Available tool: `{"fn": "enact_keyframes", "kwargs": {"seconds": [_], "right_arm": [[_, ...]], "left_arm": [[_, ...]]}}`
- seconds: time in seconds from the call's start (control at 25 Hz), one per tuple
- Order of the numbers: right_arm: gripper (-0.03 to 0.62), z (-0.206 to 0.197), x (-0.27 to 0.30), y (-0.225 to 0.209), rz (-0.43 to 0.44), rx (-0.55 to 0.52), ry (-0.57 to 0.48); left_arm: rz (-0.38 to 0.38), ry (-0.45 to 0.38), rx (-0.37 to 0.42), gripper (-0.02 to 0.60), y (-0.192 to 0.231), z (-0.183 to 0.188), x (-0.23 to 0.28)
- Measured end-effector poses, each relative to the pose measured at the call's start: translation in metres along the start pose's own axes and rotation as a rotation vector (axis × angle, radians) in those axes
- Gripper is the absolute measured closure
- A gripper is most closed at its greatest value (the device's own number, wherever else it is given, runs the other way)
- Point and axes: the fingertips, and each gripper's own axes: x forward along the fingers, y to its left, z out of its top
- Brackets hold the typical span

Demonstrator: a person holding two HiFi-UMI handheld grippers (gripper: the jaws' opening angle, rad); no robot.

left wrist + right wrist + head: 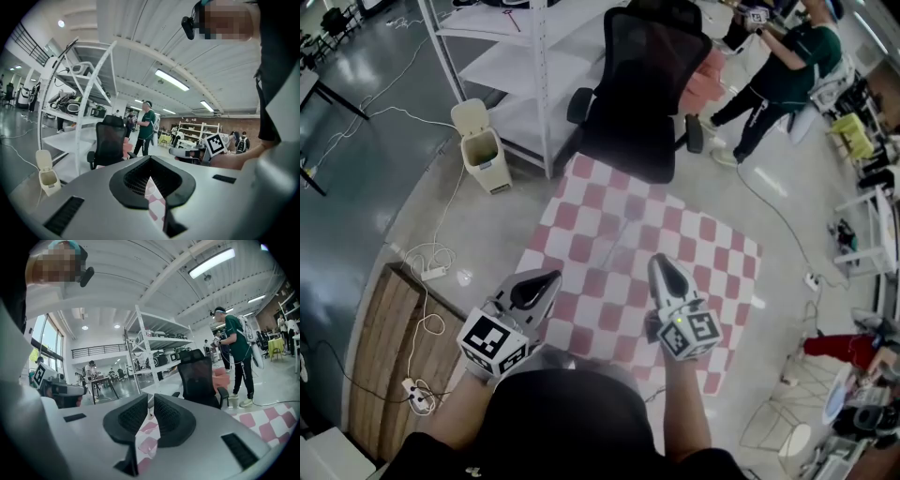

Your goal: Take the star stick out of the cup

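Right gripper [660, 262], left gripper [553, 277], over checkered table [609, 216]

black mesh chair [642, 94] at a red-checked table [609, 246], white shelving [534, 70] behind, grey floor [356, 150].

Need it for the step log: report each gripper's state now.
Left gripper: closed, jaws meeting at the tips, nothing held.
Right gripper: open by a narrow gap, nothing between the jaws.
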Motion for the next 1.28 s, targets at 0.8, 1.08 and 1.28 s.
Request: {"fn": "enact_keyframes", "kwargs": {"seconds": [0.8, 1.08, 1.28], "right_arm": [[0.434, -0.082, 0.108, -0.050, 0.129, 0.120, 0.192], [0.473, -0.091, 0.128, -0.052, 0.153, 0.100, 0.220], [0.534, -0.091, 0.136, -0.053, 0.161, 0.077, 0.220]], "left_arm": [[0.250, 0.121, -0.074, 0.541, 0.024, -0.054, -0.022], [0.296, 0.144, -0.084, 0.541, 0.027, -0.064, -0.028], [0.319, 0.151, -0.098, 0.541, 0.027, -0.069, -0.032]]}}
